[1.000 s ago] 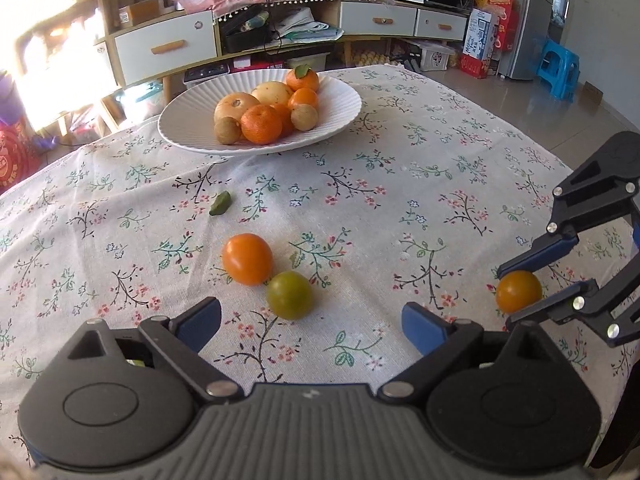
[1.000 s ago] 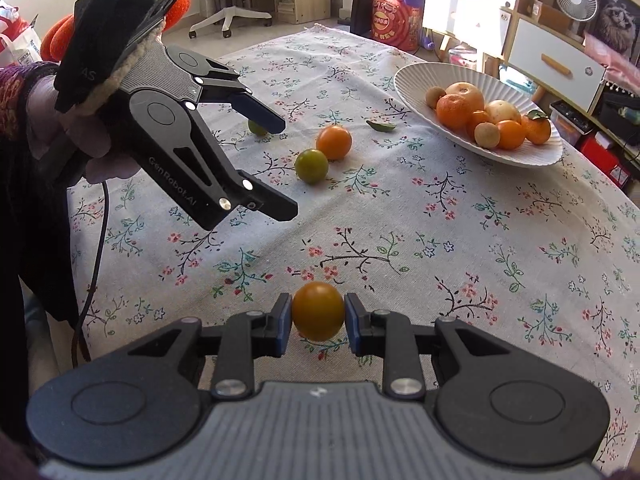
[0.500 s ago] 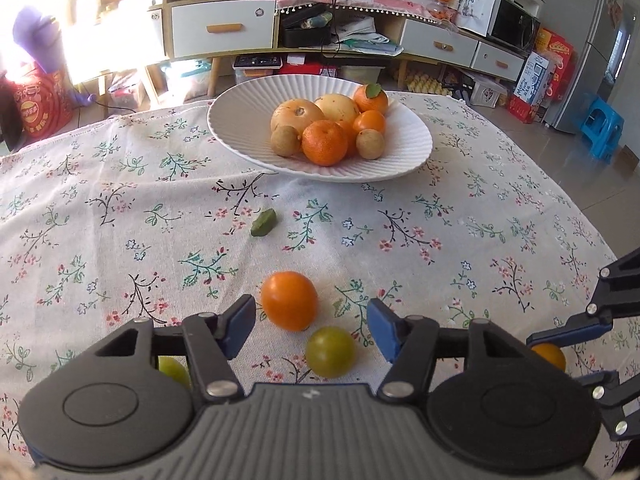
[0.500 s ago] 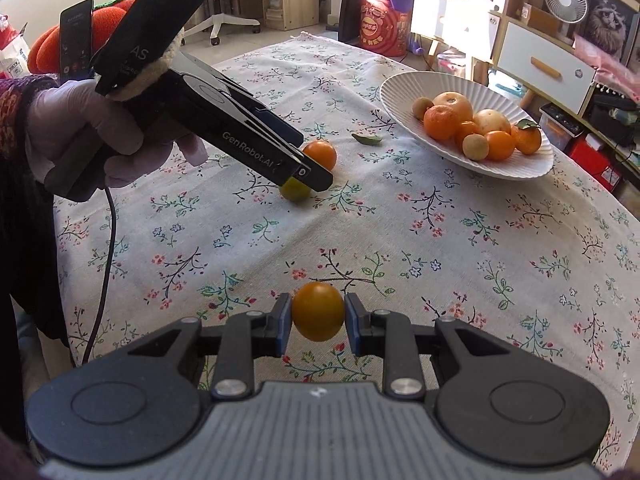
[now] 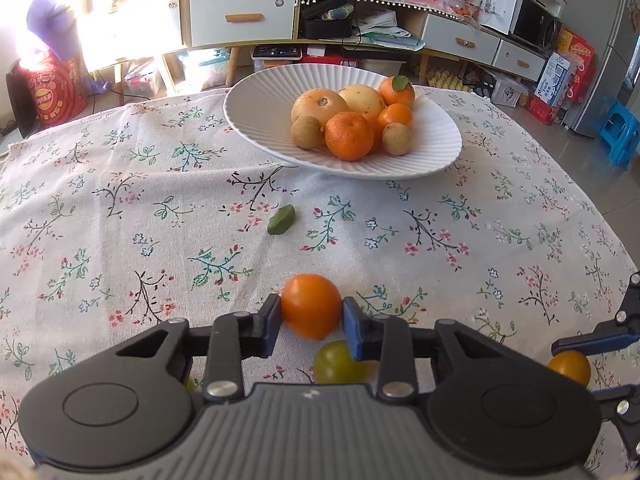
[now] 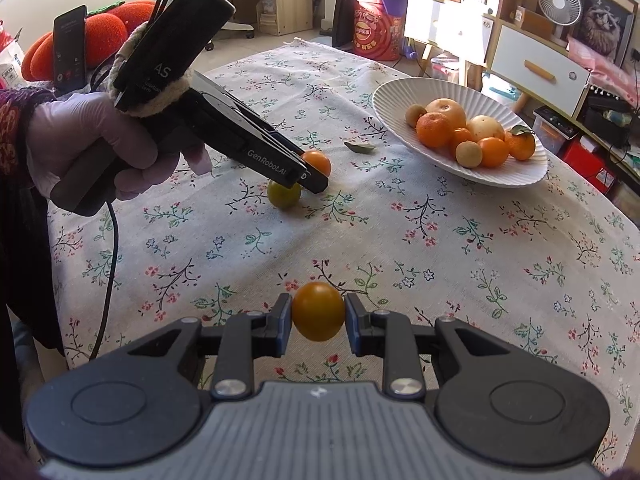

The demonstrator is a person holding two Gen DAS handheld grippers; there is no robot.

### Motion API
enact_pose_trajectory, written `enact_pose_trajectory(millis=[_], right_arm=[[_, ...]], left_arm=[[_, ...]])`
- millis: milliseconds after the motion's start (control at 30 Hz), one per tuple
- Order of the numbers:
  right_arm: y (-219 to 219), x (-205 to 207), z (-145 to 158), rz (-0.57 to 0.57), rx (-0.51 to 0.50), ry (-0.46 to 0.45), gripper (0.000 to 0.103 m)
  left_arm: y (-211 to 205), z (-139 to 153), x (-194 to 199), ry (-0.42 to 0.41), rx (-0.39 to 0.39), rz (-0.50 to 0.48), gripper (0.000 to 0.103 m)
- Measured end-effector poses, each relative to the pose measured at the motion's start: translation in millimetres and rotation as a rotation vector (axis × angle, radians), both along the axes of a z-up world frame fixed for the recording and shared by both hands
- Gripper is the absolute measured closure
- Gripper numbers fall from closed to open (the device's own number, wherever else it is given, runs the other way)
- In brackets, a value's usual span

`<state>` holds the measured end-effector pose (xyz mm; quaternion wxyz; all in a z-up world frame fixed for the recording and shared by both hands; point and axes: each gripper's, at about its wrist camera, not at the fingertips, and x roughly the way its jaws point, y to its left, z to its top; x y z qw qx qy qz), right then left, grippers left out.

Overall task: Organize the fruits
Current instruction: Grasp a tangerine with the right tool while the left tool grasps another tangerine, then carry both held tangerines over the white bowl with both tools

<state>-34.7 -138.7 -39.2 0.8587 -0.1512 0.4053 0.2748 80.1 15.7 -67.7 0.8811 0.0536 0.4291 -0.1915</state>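
1. The orange (image 5: 311,306) sat on the counter (image 5: 120,208) near its near edge, clamped between the pads of the left tongs (image 5: 311,316), whose jaws had just been closing onto it from wide apart. It was close to round, so no long axis or pointing direction could be told; no stem end showed.
2. A green fruit (image 5: 336,362) lay just beside the orange, on the near side, partly under the right-hand pad; whether the two touched could not be told.
3. The yellow-orange fruit (image 6: 318,311) was gripped in the right tongs (image 6: 318,318), closed on its sides, near the counter's near edge and well apart from the other pair. It too looked near-round, slightly taller than wide.
4. A loose leaf (image 5: 281,219) lay between the held orange and the plate (image 5: 256,112), its long axis slanting towards the plate.
5. The plate stood at the far edge, with fruit piled towards its right half and its left half bare.
6. The step in hand seemed to be the pick-up: both fruits gripped, neither plainly lifted.
7. The next move likely called for lifting the orange straight up, clear of the green fruit, then carrying it over the leaf to the plate's bare half.
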Motion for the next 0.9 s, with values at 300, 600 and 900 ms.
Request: enact_pose_trajectory(millis=[300, 600, 900], right_arm=[[-3.5, 10.2, 5.7, -0.045, 0.012, -0.026, 0.078], [-5.9, 29.0, 14.0, -0.112, 0.012, -0.069, 0.078], [-15.8, 59.4, 26.9, -0.222, 0.044, -0.117, 0.078]], left_arm=[[-2.9, 12.8, -2.2, -0.036, -0.011, -0.010, 0.103], [-4.6, 25.4, -0.2, -0.056, -0.036, -0.007, 0.103], [-7.9, 41.0, 8.8, -0.082, -0.066, 0.008, 0.103]])
